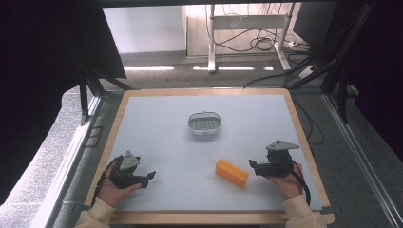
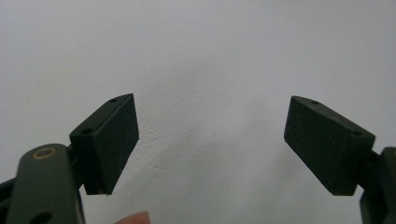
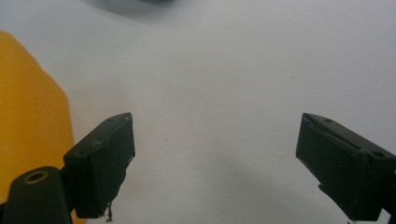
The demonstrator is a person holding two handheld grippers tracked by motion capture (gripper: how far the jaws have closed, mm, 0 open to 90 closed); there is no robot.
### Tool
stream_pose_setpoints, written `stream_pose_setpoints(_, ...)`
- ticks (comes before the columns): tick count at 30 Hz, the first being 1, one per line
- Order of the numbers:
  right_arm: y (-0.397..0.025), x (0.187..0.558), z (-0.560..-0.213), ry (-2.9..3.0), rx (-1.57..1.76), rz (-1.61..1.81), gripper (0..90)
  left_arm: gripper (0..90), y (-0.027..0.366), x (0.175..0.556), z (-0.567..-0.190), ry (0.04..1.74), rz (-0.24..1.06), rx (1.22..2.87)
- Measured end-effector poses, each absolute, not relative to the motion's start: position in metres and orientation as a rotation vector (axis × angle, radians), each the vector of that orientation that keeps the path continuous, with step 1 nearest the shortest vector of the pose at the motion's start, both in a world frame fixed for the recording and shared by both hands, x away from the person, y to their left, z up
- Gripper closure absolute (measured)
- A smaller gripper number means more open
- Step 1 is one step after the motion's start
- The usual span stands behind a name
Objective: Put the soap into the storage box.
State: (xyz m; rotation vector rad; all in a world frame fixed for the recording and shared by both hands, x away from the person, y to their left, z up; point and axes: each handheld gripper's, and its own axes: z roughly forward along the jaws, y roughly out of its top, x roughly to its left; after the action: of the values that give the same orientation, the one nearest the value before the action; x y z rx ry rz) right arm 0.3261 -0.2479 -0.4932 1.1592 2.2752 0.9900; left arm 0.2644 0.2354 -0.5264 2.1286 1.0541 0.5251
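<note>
Orange-yellow block [image 1: 232, 173], silvery-grey oval dish [image 1: 204, 123] with dark slots, pale grey worktop [image 1: 161, 133] with a light wood edge, matte black jaws on both grippers.

A grey-topped table [image 1: 166, 137] stood under the rig; behind it, a desk frame [image 1: 247, 28] and loose cables [image 1: 259, 43].

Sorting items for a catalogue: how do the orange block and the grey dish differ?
The orange block is a solid, straight-edged bar; the grey dish is an oval, hollow tray. The block lies near the right gripper, the dish farther back at mid-table. Both rest free on the table, untouched.
</note>
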Motion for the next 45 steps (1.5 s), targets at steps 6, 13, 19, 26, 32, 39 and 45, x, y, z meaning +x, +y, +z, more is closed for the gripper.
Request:
stream_pose_setpoints(6, -0.244, 0.327, -0.497, 2.309, 1.146, 0.954, 12.2, 17.7, 0.237, 0.264, -0.527, 1.057, 0.527, 2.132)
stream_pose_setpoints(13, -0.243, 0.322, -0.491, 2.296, 1.118, 0.936, 14.3, 17.8, 0.239, 0.261, -0.526, 1.050, 0.533, 2.126)
stream_pose_setpoints(19, -0.241, 0.323, -0.490, 2.343, 1.085, 0.904, 17.7, 17.9, 0.241, 0.258, -0.527, 1.062, 0.526, 2.124)
stream_pose_setpoints(26, -0.243, 0.321, -0.486, 2.347, 1.079, 0.941, 17.7, 17.9, 0.239, 0.259, -0.528, 1.065, 0.527, 2.133)
stream_pose_setpoints(32, -0.243, 0.321, -0.478, 2.351, 1.071, 0.955, 17.5, 17.9, 0.240, 0.260, -0.529, 1.080, 0.531, 2.134)
stream_pose_setpoints(39, -0.234, 0.322, -0.466, 2.390, 1.018, 0.949, 18.1, 17.9, 0.240, 0.260, -0.529, 1.076, 0.533, 2.138)
stream_pose_setpoints(45, -0.227, 0.320, -0.454, 2.385, 0.989, 0.940, 21.1, 17.9, 0.240, 0.261, -0.529, 1.080, 0.532, 2.134)
